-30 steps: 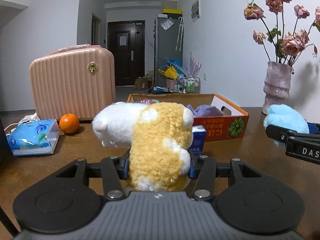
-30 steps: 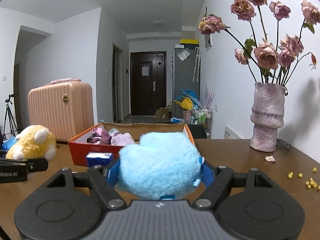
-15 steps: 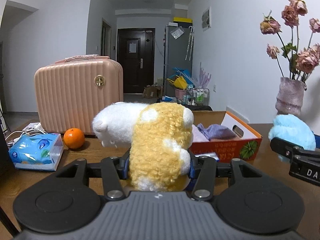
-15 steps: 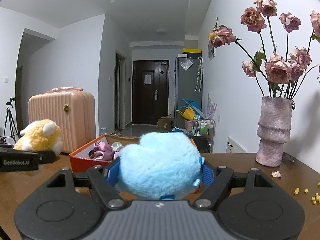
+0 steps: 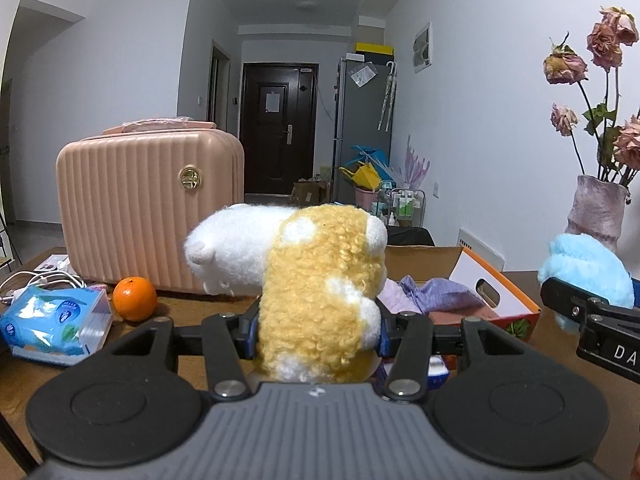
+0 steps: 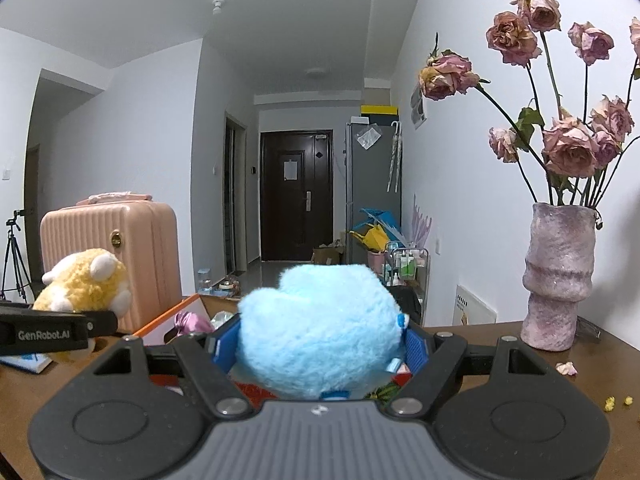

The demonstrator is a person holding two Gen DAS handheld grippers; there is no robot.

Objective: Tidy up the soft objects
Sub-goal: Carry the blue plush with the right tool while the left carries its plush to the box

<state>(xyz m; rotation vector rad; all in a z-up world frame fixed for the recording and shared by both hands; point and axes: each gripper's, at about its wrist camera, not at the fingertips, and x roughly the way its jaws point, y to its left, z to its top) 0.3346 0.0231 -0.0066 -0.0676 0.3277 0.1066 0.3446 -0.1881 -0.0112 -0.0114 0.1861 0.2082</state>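
Carrying two plush toys at once, one in each tool, both aloft over the brown table (image 5: 192, 312) just short of the orange cardboard box (image 5: 496, 292), which already has lilac cloth in it. Left gripper (image 5: 318, 330) is pinching the yellow-and-white plush toy (image 5: 320, 284) round its lower body, pads sunk into the curly pile. Right gripper (image 6: 316, 346) is clamped across the blue fluffy plush (image 6: 320, 320), jaws set wide round its bulk. Both look feather-light and squashy, nothing breakable, so a grip through the thick middle should hold best; a pinch on loose fur alone would likely slip. Yellow toy stands roughly upright in the jaws, long axis vertical, its white snout jutting left towards the pink suitcase (image 5: 148, 212). Blue one is a near-round lump, no clear long axis, lobed top upward
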